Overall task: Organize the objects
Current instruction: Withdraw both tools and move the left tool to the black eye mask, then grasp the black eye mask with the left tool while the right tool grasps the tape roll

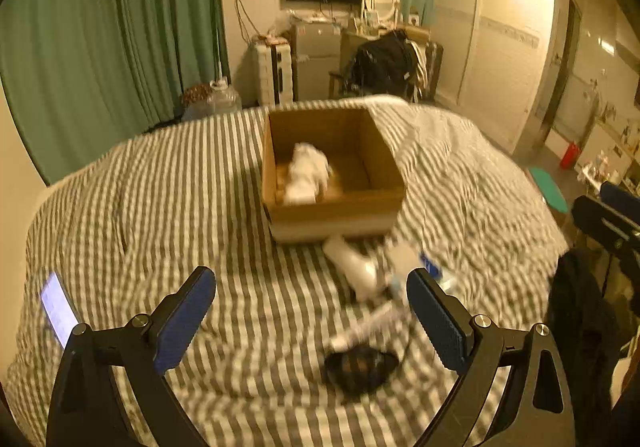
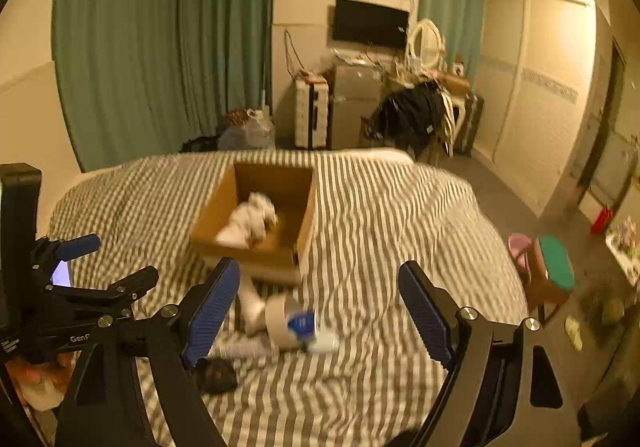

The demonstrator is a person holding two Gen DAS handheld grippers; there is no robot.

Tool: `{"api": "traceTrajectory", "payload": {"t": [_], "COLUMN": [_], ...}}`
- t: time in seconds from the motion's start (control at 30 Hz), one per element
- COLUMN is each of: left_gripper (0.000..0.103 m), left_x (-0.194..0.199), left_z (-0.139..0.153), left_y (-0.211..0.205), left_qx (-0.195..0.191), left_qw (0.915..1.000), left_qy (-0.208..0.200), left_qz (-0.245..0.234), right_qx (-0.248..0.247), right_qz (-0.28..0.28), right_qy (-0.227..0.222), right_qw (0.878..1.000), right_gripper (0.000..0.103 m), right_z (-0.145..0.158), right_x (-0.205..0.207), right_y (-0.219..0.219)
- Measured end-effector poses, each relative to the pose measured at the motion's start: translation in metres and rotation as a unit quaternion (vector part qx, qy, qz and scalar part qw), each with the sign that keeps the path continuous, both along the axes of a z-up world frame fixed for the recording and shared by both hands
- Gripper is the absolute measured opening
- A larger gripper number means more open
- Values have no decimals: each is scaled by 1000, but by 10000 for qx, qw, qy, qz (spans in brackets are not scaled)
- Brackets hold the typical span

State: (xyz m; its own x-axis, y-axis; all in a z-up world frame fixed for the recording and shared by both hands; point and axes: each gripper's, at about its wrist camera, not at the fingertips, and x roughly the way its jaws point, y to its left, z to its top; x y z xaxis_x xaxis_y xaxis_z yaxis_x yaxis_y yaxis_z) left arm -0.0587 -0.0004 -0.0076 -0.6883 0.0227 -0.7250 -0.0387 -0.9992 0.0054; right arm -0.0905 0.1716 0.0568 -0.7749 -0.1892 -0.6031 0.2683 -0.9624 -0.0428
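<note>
Objects for sorting lay loose on the striped bed (image 1: 160, 207), just near of a cardboard box (image 1: 332, 207).

Left gripper (image 1: 311, 311): jaws stood wide apart, holding nothing, above the bedcover. Right gripper (image 2: 316, 311): jaws likewise wide apart and empty.

Between and just beyond the left jaws:
- dark mesh item (image 1: 360, 367), nearest, flat on the cover
- thin white tube-like piece (image 1: 368, 325), just far of it; too blurred to identify
- white bottle (image 1: 352, 267), on its side, its far end close to the box's near wall
- pale cylinder with a blue label (image 2: 290, 321), touching or just beside the bottle; contact could not be told through the motion blur

Cardboard box sat mid-bed, open-topped, with a crumpled white cloth (image 1: 306, 175) inside. Phone (image 1: 58, 311) with lit screen lay at the far left of the bed, well apart from the cluster.

Both views were smeared.

Judgement: the step in hand looked like the approach to the next pickup, with one item boxed and the cluster yet to go. Next move would call for lowering one set of jaws over a single piece, probably the bottle or the cylinder, squaring the jaws across its narrow width, and closing without nudging its neighbours. Round bodies on soft bedding may roll.
</note>
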Motion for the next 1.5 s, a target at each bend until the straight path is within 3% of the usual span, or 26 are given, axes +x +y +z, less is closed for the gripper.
{"api": "traceTrajectory", "payload": {"t": [0.23,0.33,0.73,0.8,0.87,1.0,1.27,1.43,1.5], "left_gripper": [99,99,99,95,79,79,79,79,79], "left_x": [22,18,-12,-17,-21,-22,-34,-49,-55], "left_z": [-70,-91,-134,-141,-144,-138,-103,-101,-106], "left_y": [30,34,48,49,47,36,-12,-39,-46], "left_qx": [-376,-317,16,101,178,400,456,434,418], "left_qw": [9972,9952,9842,9813,9794,9776,9891,9908,9902], "left_qy": [-580,-851,-1613,-1751,-1839,-1884,-1357,-1283,-1330], "left_qz": [-288,-369,-731,-793,-815,-852,-338,-37,42], "right_qx": [-6,-43,31,30,63,216,439,561,635], "right_qz": [-206,-193,-324,-322,-304,-231,10,112,122], "right_qy": [-529,-726,-1196,-1274,-1332,-1396,-1522,-1640,-1691], "right_qw": [9984,9972,9923,9913,9906,9897,9874,9848,9835], "right_gripper": [82,82,82,82,82,82,82,81,75], "right_z": [-70,-88,-133,-138,-142,-145,-159,-177,-184], "right_x": [18,16,-4,-8,-13,-24,-56,-84,-94], "right_y": [5,3,4,3,1,-9,-42,-66,-72]}}
